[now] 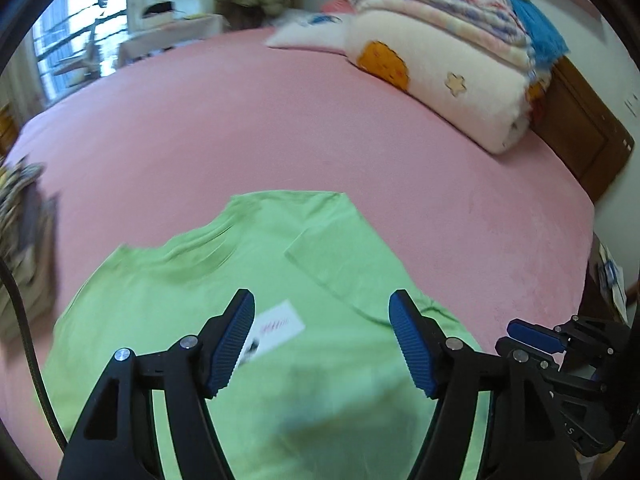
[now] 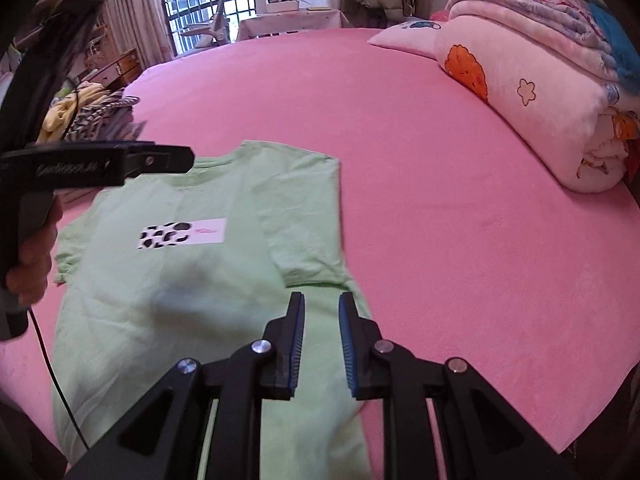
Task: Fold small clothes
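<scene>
My left gripper (image 1: 322,340) hovers over the green T-shirt (image 2: 168,288), fingers spread wide, nothing held. My right gripper (image 2: 321,344) sits at the shirt's right edge, fingers narrowly parted, empty. Shirt lies flat, front up, on the pink bed (image 2: 440,200). Right sleeve (image 2: 304,220) and side already turned inward; left sleeve (image 2: 66,256) out, unfolded. I judge one fold done, left side and lengthwise halving left. Thin soft cotton, lightly creased; white print patch (image 2: 182,233) with black blotches. Sheet looks velvety. Beyond: plush folded blankets (image 2: 532,92), a pillow (image 2: 404,38).
</scene>
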The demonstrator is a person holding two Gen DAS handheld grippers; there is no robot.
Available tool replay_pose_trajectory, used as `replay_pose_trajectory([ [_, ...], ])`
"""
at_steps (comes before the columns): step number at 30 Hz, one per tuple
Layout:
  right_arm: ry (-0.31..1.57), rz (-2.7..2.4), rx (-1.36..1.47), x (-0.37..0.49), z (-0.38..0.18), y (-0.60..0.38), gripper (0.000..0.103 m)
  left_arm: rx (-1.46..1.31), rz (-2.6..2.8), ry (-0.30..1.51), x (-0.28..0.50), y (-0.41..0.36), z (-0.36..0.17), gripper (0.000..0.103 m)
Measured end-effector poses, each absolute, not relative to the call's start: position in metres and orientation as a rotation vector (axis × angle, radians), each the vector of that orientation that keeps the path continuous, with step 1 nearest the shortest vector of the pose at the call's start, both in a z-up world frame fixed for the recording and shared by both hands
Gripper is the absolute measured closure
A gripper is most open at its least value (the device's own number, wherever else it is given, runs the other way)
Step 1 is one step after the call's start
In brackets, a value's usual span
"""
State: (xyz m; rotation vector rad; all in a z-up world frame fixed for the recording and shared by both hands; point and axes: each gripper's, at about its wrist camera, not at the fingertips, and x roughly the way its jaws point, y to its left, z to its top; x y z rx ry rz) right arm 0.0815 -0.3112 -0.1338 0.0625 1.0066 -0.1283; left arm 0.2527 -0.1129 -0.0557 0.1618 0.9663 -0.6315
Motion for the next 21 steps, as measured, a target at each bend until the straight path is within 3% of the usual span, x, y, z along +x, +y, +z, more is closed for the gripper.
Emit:
replay_pose_trajectory([
  [10,0.936,-0.015,-0.063,0.077,-0.084,-0.243,0.085,0.010,-0.302,0.907,0.203,0.000,-0.038,0.034],
  [14,0.891,0.055,-0.091,0.094,-0.065,-0.204,0.073,-0.062,-0.183,0.907,0.198,0.059,-0.046,0.034],
  [21,0.869,0.171,-0.119,0.137,-0.061,-0.127,0.073,-0.146,0.057,0.896,0.196,0.166,-0.076,0.034],
])
